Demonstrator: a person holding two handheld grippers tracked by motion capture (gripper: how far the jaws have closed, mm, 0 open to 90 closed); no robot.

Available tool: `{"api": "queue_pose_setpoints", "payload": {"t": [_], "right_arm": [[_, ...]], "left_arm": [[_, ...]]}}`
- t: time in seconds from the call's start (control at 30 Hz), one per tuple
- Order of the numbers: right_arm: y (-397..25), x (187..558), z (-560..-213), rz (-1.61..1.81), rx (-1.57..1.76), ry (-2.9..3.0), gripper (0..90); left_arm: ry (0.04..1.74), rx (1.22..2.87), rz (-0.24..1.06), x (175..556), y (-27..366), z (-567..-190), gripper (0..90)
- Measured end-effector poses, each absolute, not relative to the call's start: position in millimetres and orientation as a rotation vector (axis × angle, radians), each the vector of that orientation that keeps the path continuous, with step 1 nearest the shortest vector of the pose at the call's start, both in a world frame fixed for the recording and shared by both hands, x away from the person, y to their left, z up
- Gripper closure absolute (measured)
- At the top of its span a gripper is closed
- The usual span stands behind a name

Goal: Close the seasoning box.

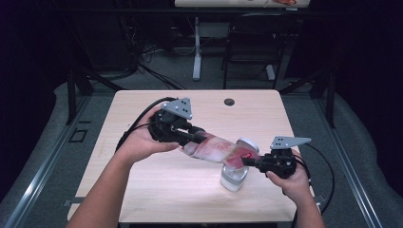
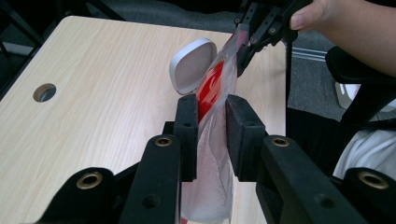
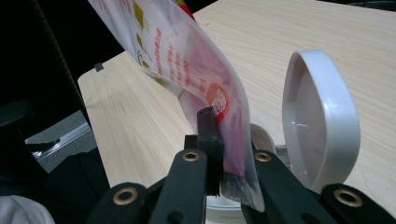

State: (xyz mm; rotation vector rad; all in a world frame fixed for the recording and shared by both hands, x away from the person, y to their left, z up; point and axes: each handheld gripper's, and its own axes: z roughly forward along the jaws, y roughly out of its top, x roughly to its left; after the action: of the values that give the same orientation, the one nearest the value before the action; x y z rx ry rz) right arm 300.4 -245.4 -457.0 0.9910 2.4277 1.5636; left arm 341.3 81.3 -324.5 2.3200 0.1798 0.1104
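Observation:
A translucent plastic pouch with red and pink print hangs tilted above the table, held at both ends. My left gripper is shut on its upper left end; in the left gripper view both jaws press the pouch. My right gripper is shut on the lower right end, just over a white container with its round lid flipped open. In the right gripper view the pouch rises from my jaws, with the lid upright beside it.
The light wooden table has a round cable hole near its far edge. Beyond it stand a dark chair and a white table leg. The person's lap lies below the table's near edge.

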Motion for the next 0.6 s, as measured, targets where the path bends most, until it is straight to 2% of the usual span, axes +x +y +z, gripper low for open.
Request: {"api": "queue_pose_setpoints", "payload": {"t": [0.6], "right_arm": [[-249.7,302.6,-460.5,1.572,1.013,2.430,89.5]], "left_arm": [[0.164,2.323,0.129,342.3,72.6,-321.2,78.6]]}}
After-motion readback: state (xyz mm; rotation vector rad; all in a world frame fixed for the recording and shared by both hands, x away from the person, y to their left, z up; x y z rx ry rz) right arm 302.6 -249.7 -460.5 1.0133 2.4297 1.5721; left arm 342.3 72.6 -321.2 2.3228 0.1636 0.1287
